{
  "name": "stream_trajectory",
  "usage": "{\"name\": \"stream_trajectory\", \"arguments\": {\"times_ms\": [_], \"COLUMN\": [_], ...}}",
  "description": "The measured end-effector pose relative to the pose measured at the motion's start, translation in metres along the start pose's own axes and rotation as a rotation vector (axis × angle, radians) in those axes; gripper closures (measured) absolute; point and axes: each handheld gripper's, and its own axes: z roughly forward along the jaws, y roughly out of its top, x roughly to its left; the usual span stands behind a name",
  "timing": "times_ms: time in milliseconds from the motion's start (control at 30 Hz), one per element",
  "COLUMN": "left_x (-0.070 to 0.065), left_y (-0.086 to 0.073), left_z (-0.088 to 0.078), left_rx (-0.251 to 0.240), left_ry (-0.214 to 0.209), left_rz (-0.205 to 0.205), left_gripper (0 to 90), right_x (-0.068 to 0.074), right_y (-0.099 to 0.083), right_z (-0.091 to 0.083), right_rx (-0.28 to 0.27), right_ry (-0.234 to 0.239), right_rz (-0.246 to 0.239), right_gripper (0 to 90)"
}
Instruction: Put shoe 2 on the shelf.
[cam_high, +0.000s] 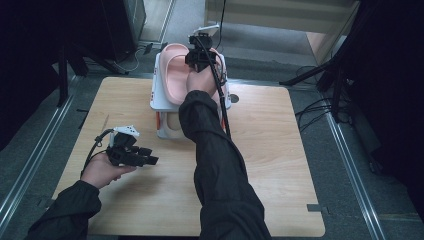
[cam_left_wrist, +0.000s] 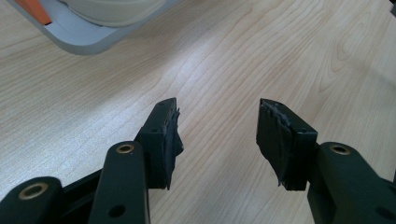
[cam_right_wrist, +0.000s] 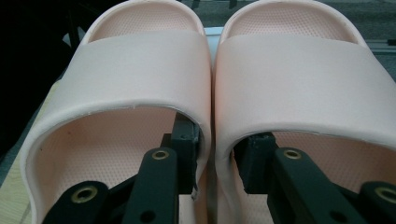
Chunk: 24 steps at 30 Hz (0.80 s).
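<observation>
R gripper (cam_right_wrist: 215, 161) straddling touching inner walls of two soft pink foam slides (cam_right_wrist: 140, 79) atop white rack (cam_high: 159, 95), jaws part-open, pads apparently not pinching; long axes straight ahead. L gripper (cam_left_wrist: 217, 135) wide, empty, well apart.

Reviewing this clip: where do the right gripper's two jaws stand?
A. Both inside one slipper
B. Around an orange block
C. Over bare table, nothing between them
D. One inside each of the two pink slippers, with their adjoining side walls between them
D: in the right gripper view the right gripper has one jaw inside the left slipper and the other inside the right slipper, so the two touching inner walls lie between them.
</observation>
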Motion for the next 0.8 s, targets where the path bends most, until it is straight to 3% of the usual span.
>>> {"name": "stream_trajectory", "arguments": {"times_ms": [167, 233, 333, 467, 800], "left_x": [0.000, 0.000, 0.001, 0.002, 0.003], "left_y": [0.000, 0.000, 0.000, 0.000, 0.000], "left_z": [0.001, 0.001, 0.000, 0.000, -0.003], "left_rx": [0.002, 0.001, -0.003, 0.002, -0.008], "left_ry": [0.002, 0.000, -0.001, 0.000, 0.008], "left_rz": [0.003, -0.001, -0.007, -0.004, -0.015], "left_gripper": [48.3, 48.3, 48.2, 48.0, 47.8], "right_x": [-0.004, -0.004, 0.000, 0.001, -0.005], "right_y": [-0.002, -0.003, -0.005, -0.009, -0.016], "right_z": [0.000, 0.000, 0.000, -0.002, -0.017], "right_rx": [-0.016, -0.017, -0.023, -0.035, -0.046], "right_ry": [0.024, 0.036, 0.043, 0.035, 0.093], "right_rz": [0.007, 0.009, -0.024, -0.037, -0.037], "right_gripper": [68.0, 63.1, 56.1, 55.0, 53.8]}}
